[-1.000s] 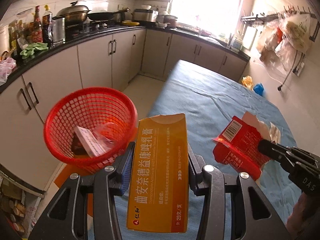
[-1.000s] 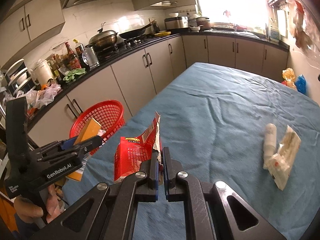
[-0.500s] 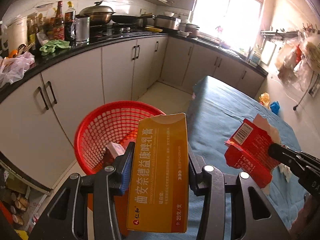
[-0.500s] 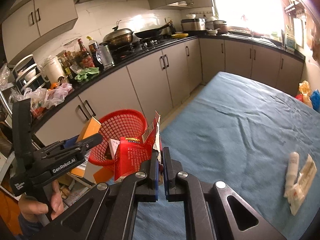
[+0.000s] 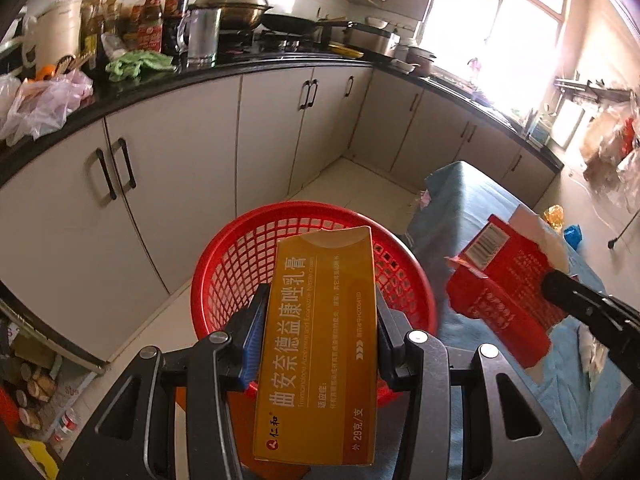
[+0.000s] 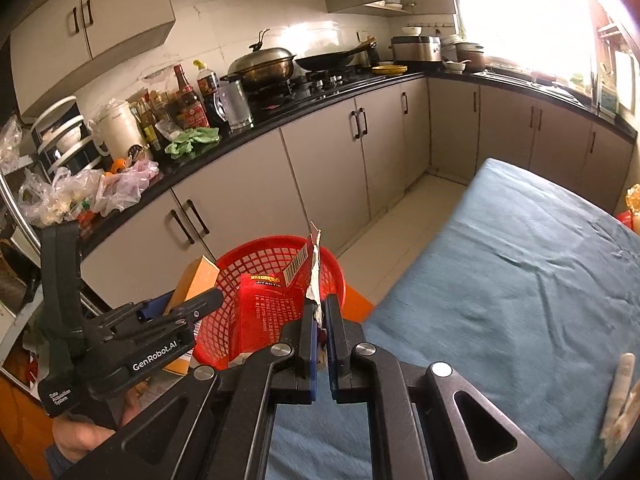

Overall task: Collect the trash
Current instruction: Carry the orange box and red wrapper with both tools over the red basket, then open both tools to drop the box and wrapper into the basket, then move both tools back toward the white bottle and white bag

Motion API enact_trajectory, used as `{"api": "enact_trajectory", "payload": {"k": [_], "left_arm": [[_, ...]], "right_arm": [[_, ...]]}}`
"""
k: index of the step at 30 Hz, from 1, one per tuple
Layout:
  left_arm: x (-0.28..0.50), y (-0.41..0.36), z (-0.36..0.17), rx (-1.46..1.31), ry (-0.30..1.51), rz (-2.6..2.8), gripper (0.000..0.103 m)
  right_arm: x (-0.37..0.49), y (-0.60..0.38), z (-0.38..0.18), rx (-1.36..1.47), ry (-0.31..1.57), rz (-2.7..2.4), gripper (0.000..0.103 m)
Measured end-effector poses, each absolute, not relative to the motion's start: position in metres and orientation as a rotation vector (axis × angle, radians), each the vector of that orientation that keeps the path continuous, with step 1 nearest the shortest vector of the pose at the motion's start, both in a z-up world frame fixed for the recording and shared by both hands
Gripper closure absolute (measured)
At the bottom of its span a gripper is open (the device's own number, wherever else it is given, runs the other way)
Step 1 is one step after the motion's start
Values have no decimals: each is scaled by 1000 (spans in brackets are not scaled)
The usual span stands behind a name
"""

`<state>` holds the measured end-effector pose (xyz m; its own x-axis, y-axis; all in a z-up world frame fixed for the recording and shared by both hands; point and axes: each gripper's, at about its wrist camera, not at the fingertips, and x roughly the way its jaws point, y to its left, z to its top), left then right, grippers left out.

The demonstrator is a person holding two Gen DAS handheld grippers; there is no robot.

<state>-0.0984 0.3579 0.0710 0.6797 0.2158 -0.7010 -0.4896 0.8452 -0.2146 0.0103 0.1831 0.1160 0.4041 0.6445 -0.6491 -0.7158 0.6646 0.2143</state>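
My left gripper point(image 5: 320, 304) is shut on an orange medicine box point(image 5: 320, 344) and holds it over the near rim of the red mesh basket point(image 5: 240, 256). My right gripper point(image 6: 319, 308) is shut on a torn red snack wrapper point(image 6: 260, 312), held above the basket point(image 6: 276, 256) at its table side. In the left wrist view the wrapper point(image 5: 508, 292) and the right gripper point(image 5: 556, 284) sit to the right of the basket. In the right wrist view the left gripper point(image 6: 192, 300) with the orange box point(image 6: 196, 280) is at the basket's left.
The blue-cloth table point(image 6: 520, 280) lies to the right, with pale trash point(image 6: 620, 388) near its right edge. Grey cabinets point(image 5: 180, 152) under a cluttered black counter point(image 6: 200, 152) run along the left. The basket stands on an orange stool point(image 6: 356, 296).
Both grippers have swung left from the table toward the basket, carrying the orange box and the red wrapper. The basket now lies straight under both.
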Motion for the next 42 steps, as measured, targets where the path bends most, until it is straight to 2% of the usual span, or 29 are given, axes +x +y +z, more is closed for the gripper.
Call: {"api": "enact_trajectory", "payload": {"k": [12,14,18,30,31,33,34,42], "left_arm": [[-91,376,51,-447,736,401,58],[-92,378,50,-462,735,396,55],[-95,377,52,-467,726,396,46],[-110,356,63,-476,695,391,45],[-111,356,64,-476,694,398,45],[-114,356,65,-473,694,407,44],[-116,356,66,-469,695,410,44],[-120,350,68,-431,697,449,42]], "right_arm": [[32,232,76,-144,841,830,97],[34,237,72,-152,845,821,96],[34,233,73,-141,847,824,91],[32,215,94,-64,816,847,90],[31,220,94,-71,802,852,87],[30,225,93,-96,801,864,54],[29,225,93,-97,795,861,50],[28,197,103,-49,767,839,49]]}}
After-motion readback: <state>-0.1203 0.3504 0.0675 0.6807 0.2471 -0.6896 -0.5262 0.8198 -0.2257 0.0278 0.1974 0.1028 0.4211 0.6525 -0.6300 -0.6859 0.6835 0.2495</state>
